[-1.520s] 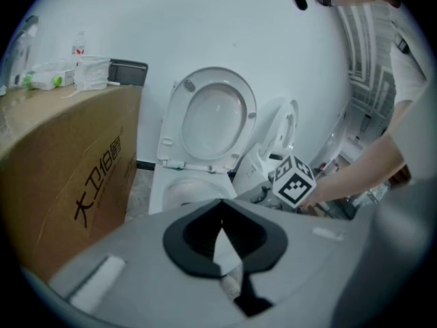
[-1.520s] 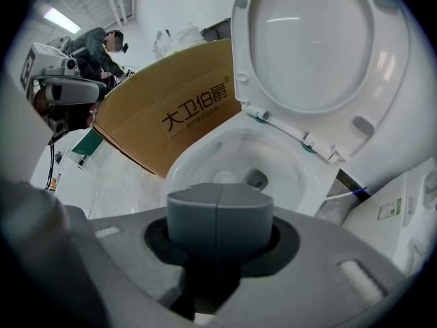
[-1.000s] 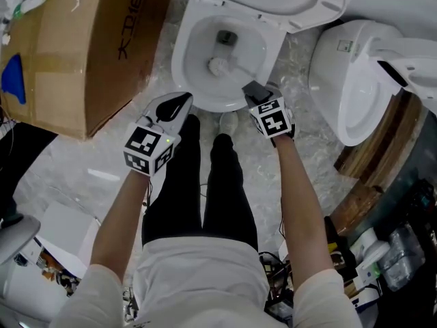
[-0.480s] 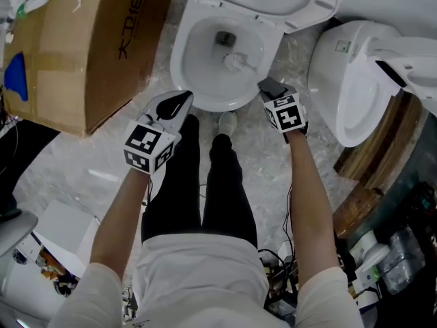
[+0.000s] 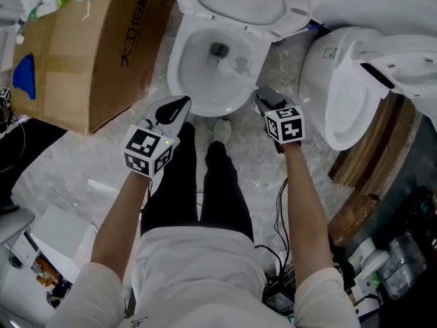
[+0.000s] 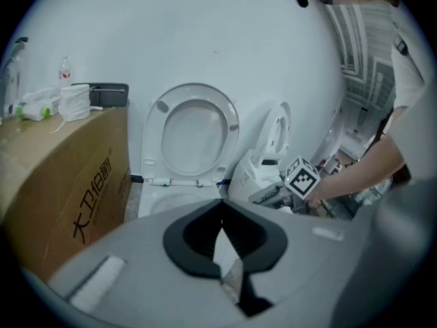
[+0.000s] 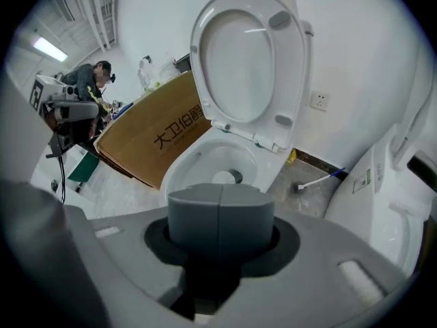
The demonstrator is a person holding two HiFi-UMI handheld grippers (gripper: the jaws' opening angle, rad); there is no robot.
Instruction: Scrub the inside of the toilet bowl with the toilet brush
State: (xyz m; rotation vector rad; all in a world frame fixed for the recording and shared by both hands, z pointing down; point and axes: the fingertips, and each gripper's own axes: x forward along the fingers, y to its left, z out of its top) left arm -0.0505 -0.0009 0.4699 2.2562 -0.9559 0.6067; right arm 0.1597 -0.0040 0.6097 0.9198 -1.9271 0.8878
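The white toilet bowl [image 5: 179,70] stands with its lid [image 5: 239,2] raised; the dark drain shows inside. The pale head of the toilet brush [image 5: 235,63] lies against the bowl's right inner wall. Its handle runs down to my right gripper [image 5: 263,96], which is shut on it just outside the bowl's near right rim. In the right gripper view the jaws [image 7: 220,214] are pressed together above the bowl [image 7: 205,162] and hide the brush. My left gripper [image 5: 181,102] hangs shut and empty at the bowl's near left rim, with its jaws [image 6: 222,231] pointed at the toilet [image 6: 164,200].
A big cardboard box [image 5: 75,53] stands close on the toilet's left. A second white toilet [image 5: 341,80] sits on the right, with wooden pieces [image 5: 369,162] beside it. Another brush [image 7: 317,181] lies on the floor behind the bowl. A person [image 7: 89,80] stands far off at the left.
My right gripper has swung to the right, carrying the brush head from the bowl's middle to its right wall. The left gripper has stayed where it was.
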